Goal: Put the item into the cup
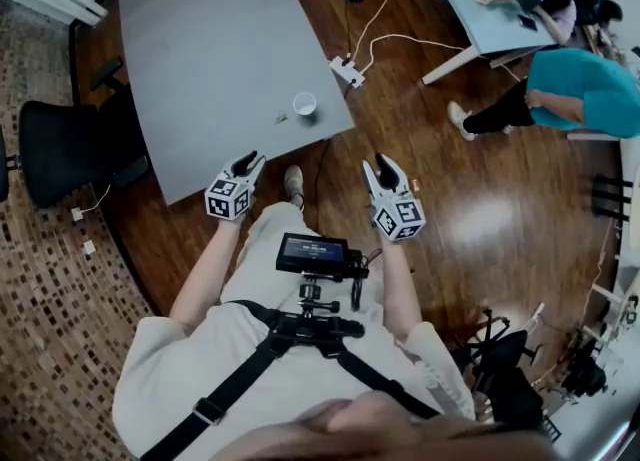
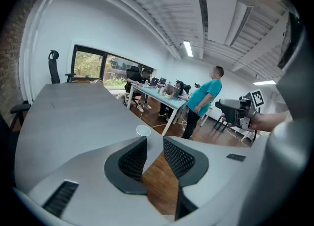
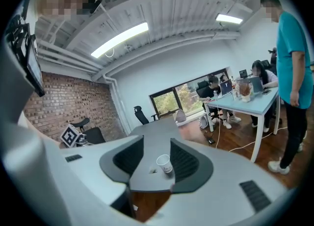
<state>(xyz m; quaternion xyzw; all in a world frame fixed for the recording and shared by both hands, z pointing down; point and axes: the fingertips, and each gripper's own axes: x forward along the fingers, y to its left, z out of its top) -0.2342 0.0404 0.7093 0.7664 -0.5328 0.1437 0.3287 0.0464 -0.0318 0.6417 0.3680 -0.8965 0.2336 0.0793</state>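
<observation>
— What is the grey table (image 1: 200, 49) carrying?
— A white paper cup (image 1: 304, 103) is standing upright near its five o'clock corner. A small item (image 1: 281, 118) is lying just beside it, at the cup's eight o'clock, apart from it.

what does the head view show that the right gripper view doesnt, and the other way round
Only the head view: a power strip on the wood floor just past the table's corner, and the black chest straps the person wears.

Only the right gripper view: a brick wall, a ceiling light strip and a window with greenery outside.

Both: the grey table, the white cup upright near its corner, the small item lying beside the cup, and a person in a teal shirt.
</observation>
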